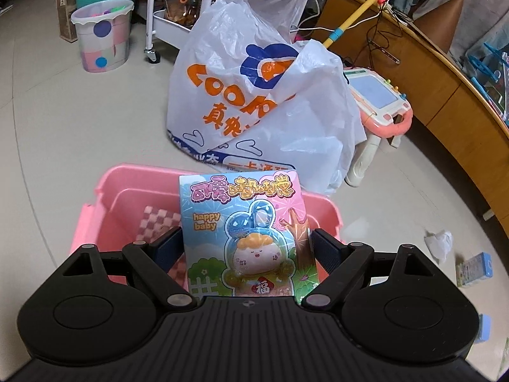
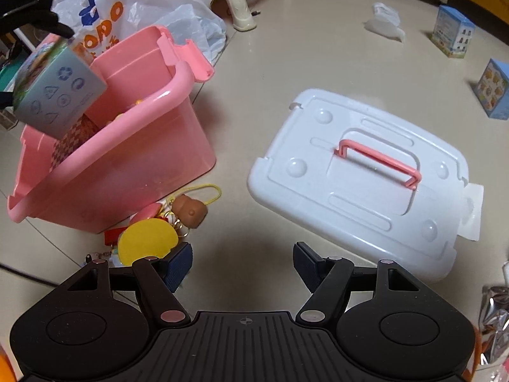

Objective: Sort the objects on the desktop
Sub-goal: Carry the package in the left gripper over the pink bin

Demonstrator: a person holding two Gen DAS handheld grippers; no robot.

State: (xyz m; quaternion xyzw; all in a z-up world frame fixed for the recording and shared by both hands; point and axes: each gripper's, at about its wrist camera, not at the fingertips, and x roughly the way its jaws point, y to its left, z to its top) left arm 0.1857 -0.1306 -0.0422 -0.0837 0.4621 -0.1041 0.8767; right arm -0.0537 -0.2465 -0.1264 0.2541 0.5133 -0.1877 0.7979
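My left gripper [image 1: 246, 242] is shut on a colourful toy box [image 1: 245, 235] with a cartoon doll on its front, held above the open pink storage bin [image 1: 105, 191]. The same box [image 2: 60, 92] shows in the right wrist view, over the bin [image 2: 133, 146]. A pink checkered item [image 1: 156, 222] lies inside the bin. My right gripper [image 2: 243, 261] is open and empty above the floor, between the bin and its white lid [image 2: 362, 178] with a pink handle. Small toys, a yellow disc [image 2: 148, 238] and a brown figure [image 2: 189, 211], lie beside the bin.
A white printed plastic bag [image 1: 254, 95] stands behind the bin. A drawing board toy [image 1: 378, 98], a dotted bucket [image 1: 101, 35] and a wooden counter [image 1: 445, 73] lie beyond. Two blue boxes [image 2: 455, 31] [image 2: 493, 89] and crumpled paper [image 2: 385, 22] lie on the floor.
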